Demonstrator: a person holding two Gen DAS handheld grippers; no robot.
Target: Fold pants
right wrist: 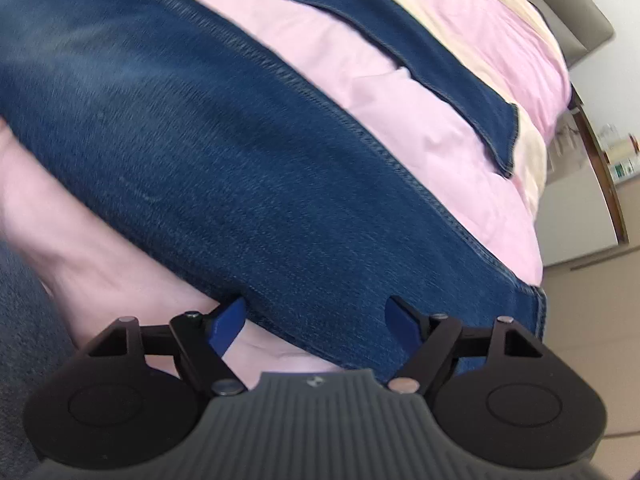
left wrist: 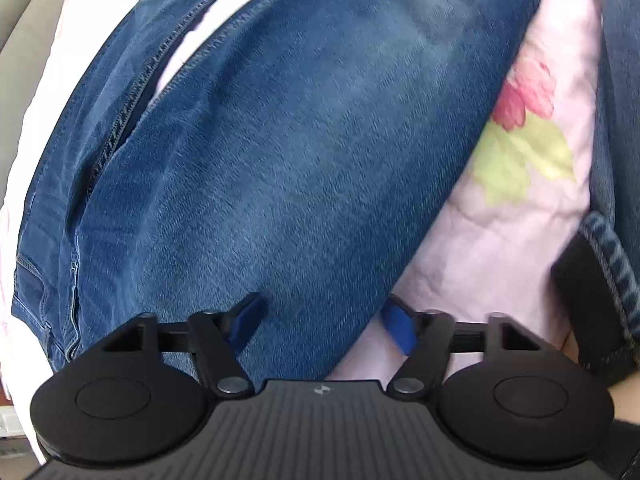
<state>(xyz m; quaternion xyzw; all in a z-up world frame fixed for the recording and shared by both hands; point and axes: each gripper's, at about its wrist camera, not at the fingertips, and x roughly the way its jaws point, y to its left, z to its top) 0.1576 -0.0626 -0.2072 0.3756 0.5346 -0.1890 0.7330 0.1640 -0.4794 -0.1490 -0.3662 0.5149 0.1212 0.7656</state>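
Observation:
Blue denim pants (left wrist: 280, 152) lie spread on a pink bed sheet (left wrist: 500, 248). In the left wrist view the upper part with the zipper fly is at the left. My left gripper (left wrist: 322, 324) is open, close over the denim edge, holding nothing. In the right wrist view one pant leg (right wrist: 224, 144) runs across the frame and the other leg (right wrist: 460, 92) lies farther back with its hem at the right. My right gripper (right wrist: 316, 322) is open just above the near leg's lower end, near its hem (right wrist: 538, 312).
The sheet has a pink flower print (left wrist: 524, 96) with green leaves. The bed's right edge drops to a tiled floor (right wrist: 592, 320). A white cabinet with a wooden edge (right wrist: 592, 184) stands beyond it. A grey headboard (right wrist: 576, 20) is at the far end.

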